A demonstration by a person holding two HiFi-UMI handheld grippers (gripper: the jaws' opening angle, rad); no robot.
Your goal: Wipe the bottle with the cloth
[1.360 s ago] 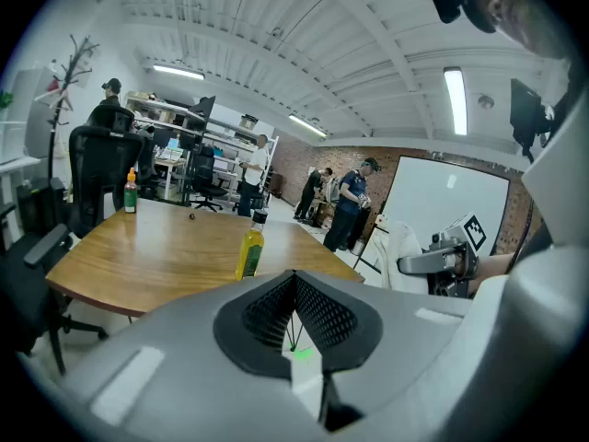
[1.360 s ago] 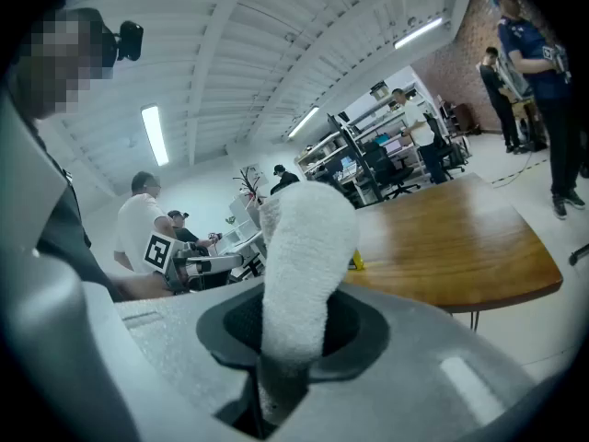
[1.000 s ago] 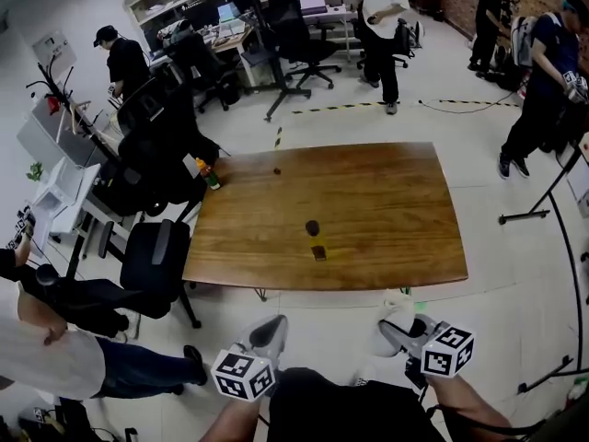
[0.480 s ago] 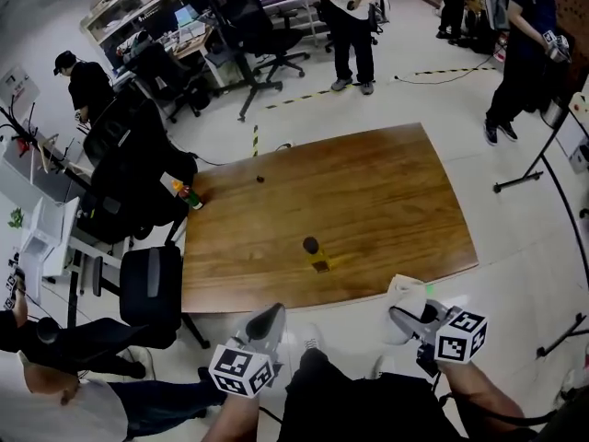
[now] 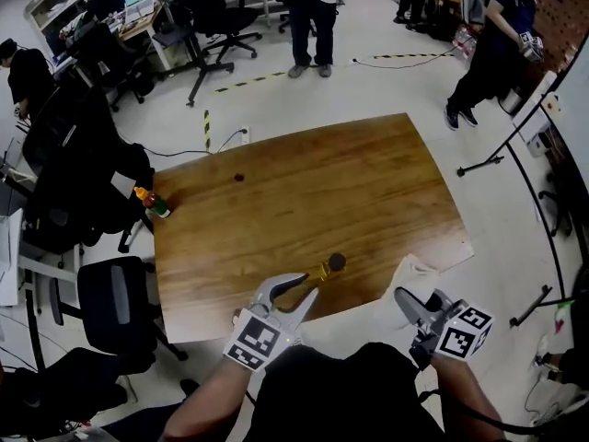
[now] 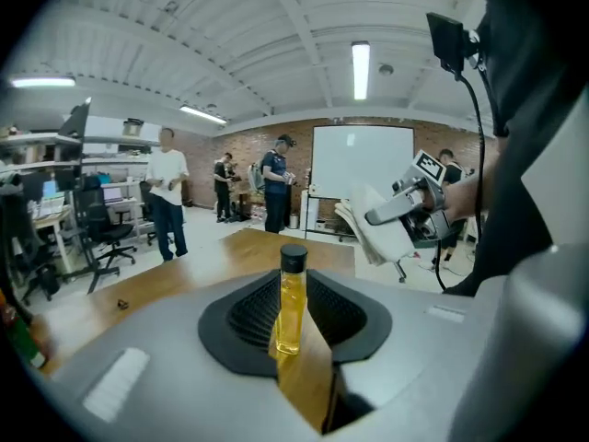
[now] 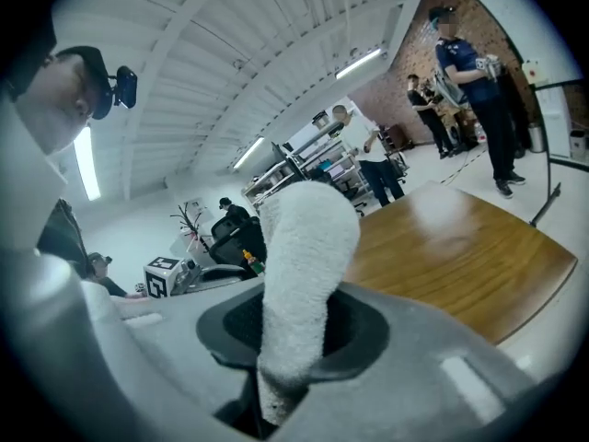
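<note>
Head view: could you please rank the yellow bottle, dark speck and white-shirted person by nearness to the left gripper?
1. Yellow bottle: just ahead of the left gripper, its fingers just opened, empty.
2. Dark speck: far-left tabletop.
3. White-shirted person: beyond far edge.

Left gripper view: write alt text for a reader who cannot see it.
A yellow-filled bottle with a black cap stands upright on a wooden table between the jaws of the left gripper, which have just been opening and do not grip it. At right, the right gripper holds a white cloth.
</note>
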